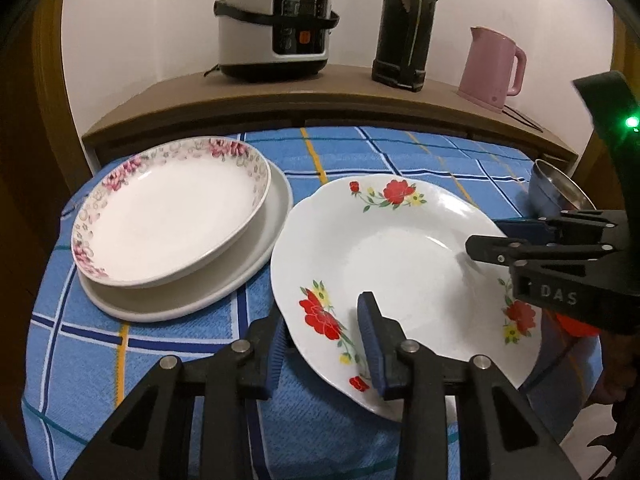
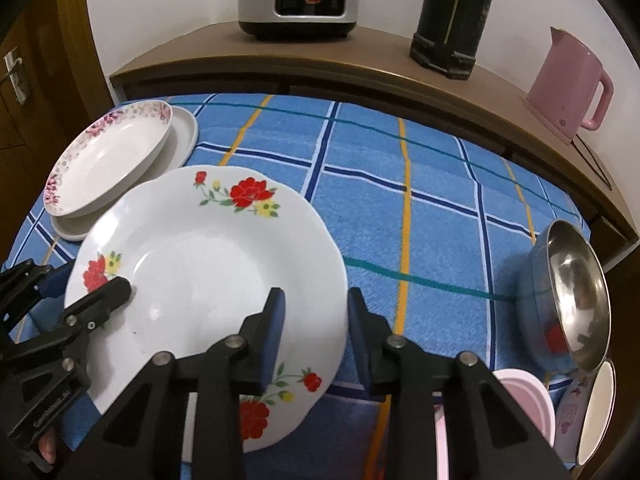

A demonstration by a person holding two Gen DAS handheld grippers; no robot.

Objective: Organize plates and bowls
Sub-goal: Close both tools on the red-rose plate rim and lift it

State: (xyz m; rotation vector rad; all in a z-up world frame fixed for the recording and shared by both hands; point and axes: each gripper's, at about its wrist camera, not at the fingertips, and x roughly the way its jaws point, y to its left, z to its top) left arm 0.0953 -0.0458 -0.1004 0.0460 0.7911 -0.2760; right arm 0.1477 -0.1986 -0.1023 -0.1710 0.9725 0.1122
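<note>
A white plate with red flowers point(image 1: 400, 264) is held over the blue checked tablecloth point(image 1: 360, 152); it also shows in the right wrist view point(image 2: 208, 272). My left gripper point(image 1: 320, 344) straddles its near-left rim, one finger above and one below. My right gripper point(image 2: 316, 320) straddles its right rim, jaws apart, and it appears in the left wrist view point(image 1: 492, 236). A pink-flowered deep plate point(image 1: 168, 208) sits stacked on a plain white plate point(image 1: 248, 276) at the left.
A steel bowl with blue outside point(image 2: 572, 300) stands at the table's right, with a pink bowl point(image 2: 528, 404) and another bowl point(image 2: 596, 408) near it. On the wooden shelf point(image 1: 320, 92) behind stand a rice cooker point(image 1: 276, 28), a dark thermos point(image 1: 404, 28) and a pink kettle point(image 1: 492, 68).
</note>
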